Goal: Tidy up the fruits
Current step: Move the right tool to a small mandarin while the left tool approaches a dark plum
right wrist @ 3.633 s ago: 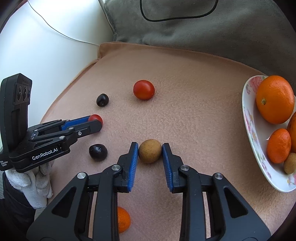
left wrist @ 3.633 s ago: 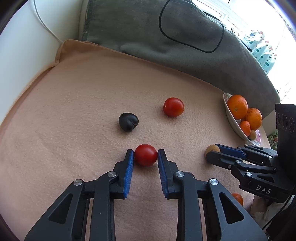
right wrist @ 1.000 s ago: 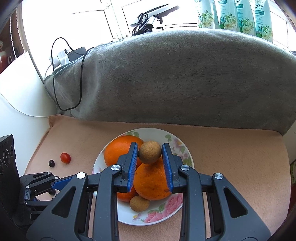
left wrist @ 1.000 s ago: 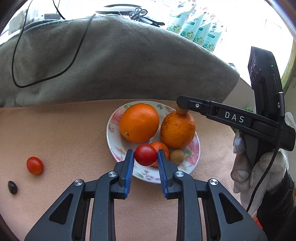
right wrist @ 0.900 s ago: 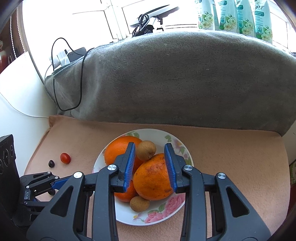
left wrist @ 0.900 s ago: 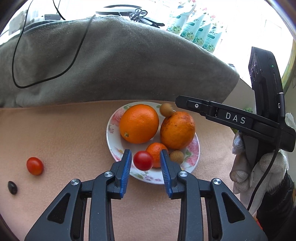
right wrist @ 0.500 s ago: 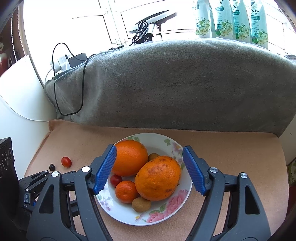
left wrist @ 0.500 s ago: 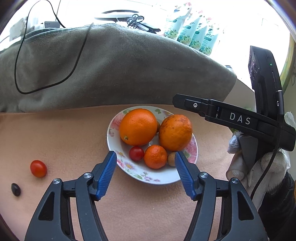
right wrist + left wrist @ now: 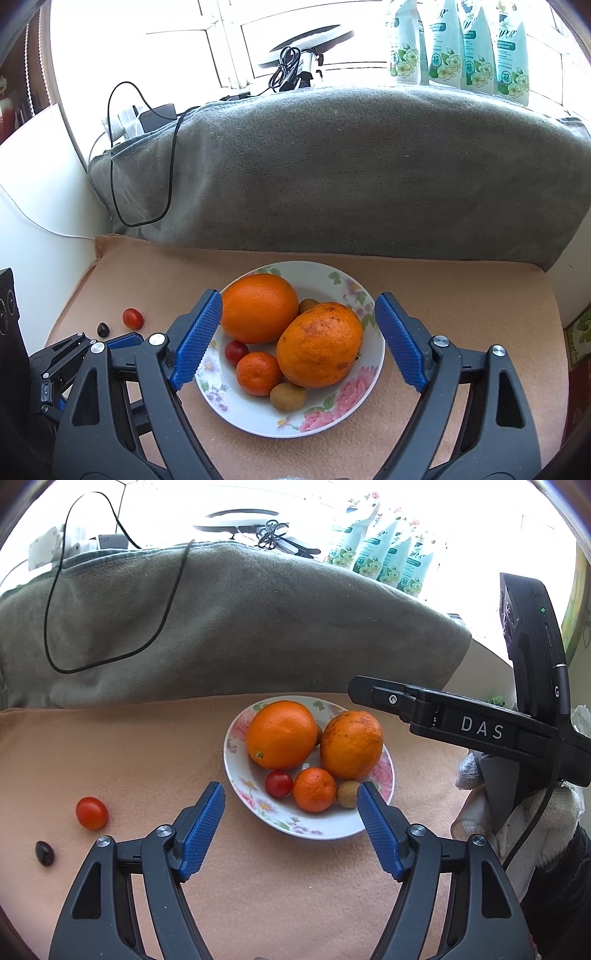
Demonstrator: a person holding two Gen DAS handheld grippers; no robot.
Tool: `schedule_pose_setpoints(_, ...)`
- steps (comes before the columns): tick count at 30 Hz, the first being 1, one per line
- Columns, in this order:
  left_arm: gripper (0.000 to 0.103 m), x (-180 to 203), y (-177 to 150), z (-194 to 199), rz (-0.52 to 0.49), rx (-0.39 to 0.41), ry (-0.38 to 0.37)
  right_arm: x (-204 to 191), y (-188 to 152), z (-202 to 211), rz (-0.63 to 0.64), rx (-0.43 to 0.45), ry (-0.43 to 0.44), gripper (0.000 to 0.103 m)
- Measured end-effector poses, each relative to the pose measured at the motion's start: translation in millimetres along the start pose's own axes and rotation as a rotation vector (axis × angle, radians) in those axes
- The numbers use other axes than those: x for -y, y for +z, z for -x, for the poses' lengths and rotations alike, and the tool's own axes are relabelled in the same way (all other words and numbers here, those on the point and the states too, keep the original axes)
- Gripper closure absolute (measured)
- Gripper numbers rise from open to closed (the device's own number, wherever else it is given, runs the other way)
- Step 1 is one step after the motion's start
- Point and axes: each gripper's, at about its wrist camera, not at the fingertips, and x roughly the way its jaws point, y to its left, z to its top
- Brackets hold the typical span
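Your left gripper (image 9: 291, 796) and right gripper (image 9: 298, 309) are both opening, with nothing held between their blue pads. The floral plate (image 9: 332, 421) carries two big oranges, one smooth (image 9: 258, 308) and one spotted (image 9: 319, 343), a mandarin (image 9: 258, 373), a cherry tomato (image 9: 236, 350) and two small brown fruits. Another tomato (image 9: 92, 813) and a dark fruit (image 9: 44, 853) lie on the peach cloth (image 9: 110, 746), well apart from the plate.

Floral plate (image 9: 343, 421) holds oranges (image 9: 258, 308) — one cherry tomato (image 9: 92, 813) lies outside.

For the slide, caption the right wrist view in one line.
Right gripper, jaws opening and empty, over the floral plate of fruit; a cherry tomato waits on the peach blanket.
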Motion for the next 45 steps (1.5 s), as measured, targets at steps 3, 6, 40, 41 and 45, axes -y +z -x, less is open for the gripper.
schedule_pose_setpoints(3,0.029,-0.1,-2.0,3.7,0.000,0.006,0.004,-3.7,-0.9,3.0,0.006,0.003,0.005,0.016)
schedule_pose_setpoints(6,0.029,-0.1,-4.8,9.1,0.000,0.015,0.008,-7.5,-1.3,7.1,0.008,0.007,0.010,0.016)
schedule_pose_setpoints(40,0.029,-126.7,-54.6,84.1,0.214,0.082,0.188,-76.8,-28.6,16.6,0.033,-0.030,0.149,0.016)
schedule_pose_setpoints(41,0.029,-131.1,-56.1,84.6,0.221,0.081,0.194,-79.7,-29.4,15.1,0.036,-0.034,0.153,0.016)
schedule_pose_setpoints(45,0.029,-148.4,-62.6,87.1,0.258,0.076,0.210,-90.2,-35.6,11.7,0.053,-0.055,0.172,0.016)
